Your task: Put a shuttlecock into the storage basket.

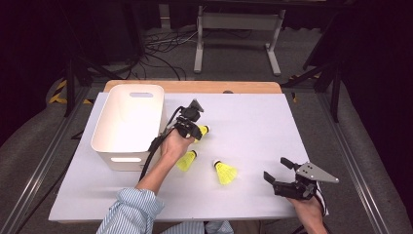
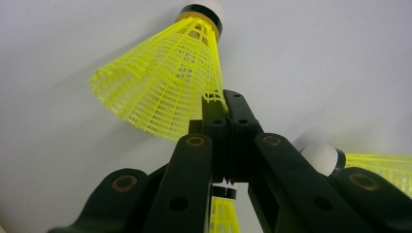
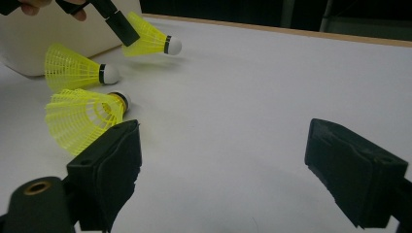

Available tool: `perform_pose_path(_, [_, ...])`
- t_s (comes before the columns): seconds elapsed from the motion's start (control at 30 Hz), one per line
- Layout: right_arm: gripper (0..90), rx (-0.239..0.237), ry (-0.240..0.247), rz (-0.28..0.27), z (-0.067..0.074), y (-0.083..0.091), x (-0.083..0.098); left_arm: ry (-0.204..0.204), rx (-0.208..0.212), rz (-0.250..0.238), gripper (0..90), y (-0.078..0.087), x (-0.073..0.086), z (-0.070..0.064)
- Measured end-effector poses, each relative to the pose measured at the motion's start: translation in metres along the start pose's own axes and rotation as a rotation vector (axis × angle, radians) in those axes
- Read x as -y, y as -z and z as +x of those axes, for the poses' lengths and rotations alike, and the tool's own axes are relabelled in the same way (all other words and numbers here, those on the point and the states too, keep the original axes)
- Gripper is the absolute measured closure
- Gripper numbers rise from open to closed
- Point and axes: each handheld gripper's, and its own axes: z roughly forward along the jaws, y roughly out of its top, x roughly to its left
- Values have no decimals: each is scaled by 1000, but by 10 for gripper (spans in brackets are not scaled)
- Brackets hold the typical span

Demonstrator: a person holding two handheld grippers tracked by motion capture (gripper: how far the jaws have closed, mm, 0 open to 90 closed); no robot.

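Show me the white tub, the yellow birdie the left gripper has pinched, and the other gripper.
White tub (image 1: 127, 146), high view, on its near wall.
Pinched shuttlecock (image 2: 165, 82), left gripper view, on its yellow mesh skirt.
Right gripper (image 1: 276, 169), high view, midway between its open fingertips.

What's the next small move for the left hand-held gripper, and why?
Probably lift and carry toward the white bin: the left hand-held gripper is shut on the skirt edge of a yellow shuttlecock, and the bin sits open just beside it.
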Motion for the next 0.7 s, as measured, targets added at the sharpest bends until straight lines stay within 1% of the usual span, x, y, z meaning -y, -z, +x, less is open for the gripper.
perform_pose_path(0.43, [139,2,0,0,0,0,0,-7,5,-3,892,4,1,-2])
perform_pose_path(0.7, [139,1,0,2,0,0,0,-18,2,-13,892,11,2,-5])
